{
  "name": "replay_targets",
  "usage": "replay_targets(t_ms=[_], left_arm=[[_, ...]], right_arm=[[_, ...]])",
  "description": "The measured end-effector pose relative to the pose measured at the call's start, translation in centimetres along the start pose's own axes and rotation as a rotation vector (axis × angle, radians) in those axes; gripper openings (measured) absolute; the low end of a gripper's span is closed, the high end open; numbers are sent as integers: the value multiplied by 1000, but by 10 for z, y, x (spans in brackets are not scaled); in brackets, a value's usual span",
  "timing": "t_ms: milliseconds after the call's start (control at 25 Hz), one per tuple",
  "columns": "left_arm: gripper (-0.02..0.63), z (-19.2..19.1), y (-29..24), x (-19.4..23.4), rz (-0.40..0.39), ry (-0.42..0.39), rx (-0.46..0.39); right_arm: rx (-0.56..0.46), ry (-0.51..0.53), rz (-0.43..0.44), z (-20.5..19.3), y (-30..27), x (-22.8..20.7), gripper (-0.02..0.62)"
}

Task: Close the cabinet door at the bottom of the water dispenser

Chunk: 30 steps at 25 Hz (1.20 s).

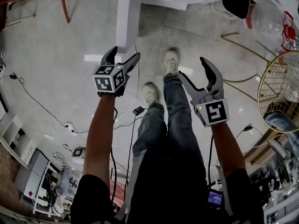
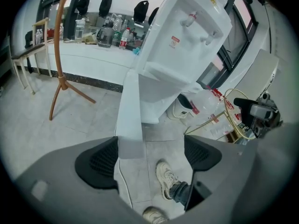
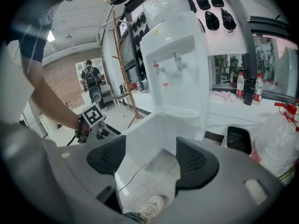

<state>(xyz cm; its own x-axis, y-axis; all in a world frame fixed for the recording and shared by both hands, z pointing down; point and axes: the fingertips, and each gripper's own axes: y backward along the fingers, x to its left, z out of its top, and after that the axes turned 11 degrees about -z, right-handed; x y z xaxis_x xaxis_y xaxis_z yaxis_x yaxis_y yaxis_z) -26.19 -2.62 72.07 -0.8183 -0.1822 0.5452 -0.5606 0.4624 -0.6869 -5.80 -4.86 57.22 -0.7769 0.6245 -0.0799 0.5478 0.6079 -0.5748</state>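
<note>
Near the flat white cabinet door point(image 2: 129, 120), left tool point(image 1: 125, 53) and right tool point(image 1: 192, 66), ribbed pads point(image 2: 103, 160) wide apart.

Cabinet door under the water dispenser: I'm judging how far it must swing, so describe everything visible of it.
The cabinet door is a white flat panel, apparently plastic or metal, upright and swung wide open from the base of the water dispenser. Its free edge shows between the open fingers of the left gripper; no contact visible.
</note>
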Motion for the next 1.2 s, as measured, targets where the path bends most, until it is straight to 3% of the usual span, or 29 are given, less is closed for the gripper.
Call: replay_targets(t_ms=[240, 640, 1200], left_arm=[[454, -1, -6, -13, -24, 4, 21], [443, -6, -29, -48, -95, -35, 62], [434, 10, -55, -86, -151, -50, 74]], right_arm=[[-11, 0, -21, -2, 4, -3, 333], [-17, -133, -166, -3, 25, -37, 331], [3, -171, -197, -15, 43, -48, 328]])
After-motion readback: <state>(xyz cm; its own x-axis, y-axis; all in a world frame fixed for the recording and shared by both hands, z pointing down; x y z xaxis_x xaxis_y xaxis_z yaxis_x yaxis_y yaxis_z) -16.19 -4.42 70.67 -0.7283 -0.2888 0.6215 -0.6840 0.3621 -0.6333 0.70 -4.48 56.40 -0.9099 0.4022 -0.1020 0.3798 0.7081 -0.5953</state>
